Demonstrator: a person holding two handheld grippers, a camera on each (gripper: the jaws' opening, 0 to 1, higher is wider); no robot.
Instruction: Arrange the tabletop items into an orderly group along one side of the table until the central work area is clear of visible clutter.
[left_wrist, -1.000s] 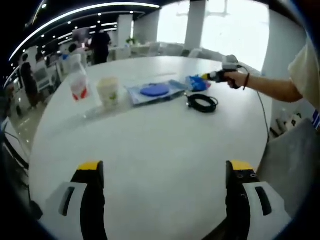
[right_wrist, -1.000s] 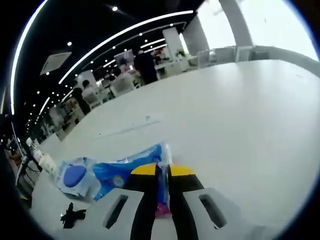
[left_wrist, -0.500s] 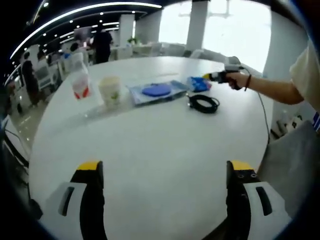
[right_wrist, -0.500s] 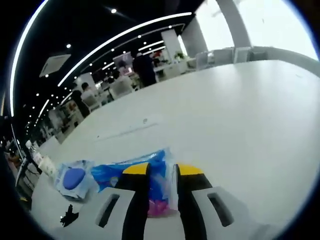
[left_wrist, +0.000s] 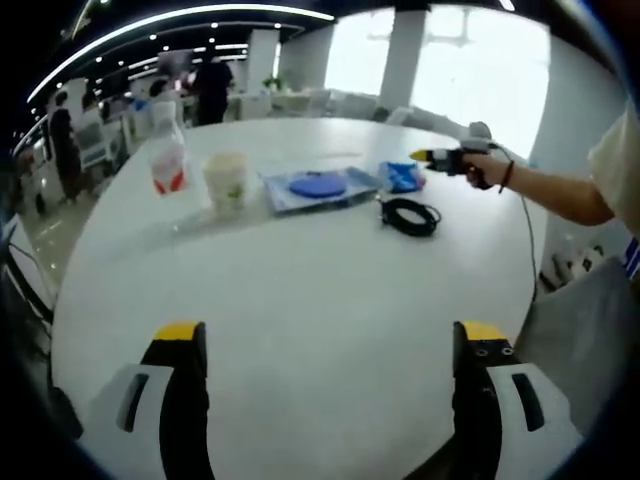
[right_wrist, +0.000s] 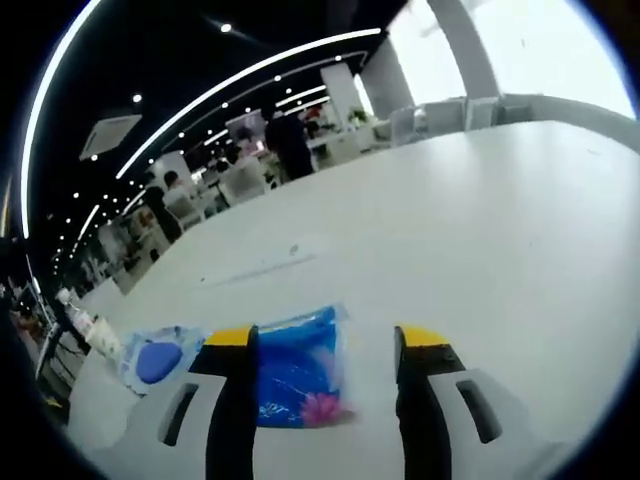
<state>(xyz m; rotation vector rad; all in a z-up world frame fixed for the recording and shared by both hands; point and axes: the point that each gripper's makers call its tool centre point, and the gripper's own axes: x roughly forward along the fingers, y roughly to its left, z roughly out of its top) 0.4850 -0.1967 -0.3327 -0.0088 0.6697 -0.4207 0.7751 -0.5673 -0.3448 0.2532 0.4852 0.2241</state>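
Observation:
On the round white table (left_wrist: 300, 290) stand a clear bag with red print (left_wrist: 167, 160) and a white cup (left_wrist: 226, 182) at the far left. Beside them lies a clear packet with a blue disc (left_wrist: 318, 186), then a blue printed packet (left_wrist: 401, 177) and a black coiled cable (left_wrist: 411, 215). My left gripper (left_wrist: 325, 345) is open over bare table near the front edge. My right gripper (right_wrist: 323, 345) is open, its jaws standing either side of the blue printed packet (right_wrist: 295, 372), which lies flat. The right gripper (left_wrist: 440, 157) also shows beside that packet in the left gripper view. The blue disc packet (right_wrist: 155, 362) lies left.
A person's arm (left_wrist: 550, 190) reaches in from the right. Chairs and other tables (left_wrist: 300, 100) stand behind the table, with people (left_wrist: 210, 85) further back. A grey cloth-covered shape (left_wrist: 585, 320) sits at the table's right edge.
My right gripper has opened and let go of the blue printed packet, which now lies on the table between the jaws. The left gripper has stayed put.

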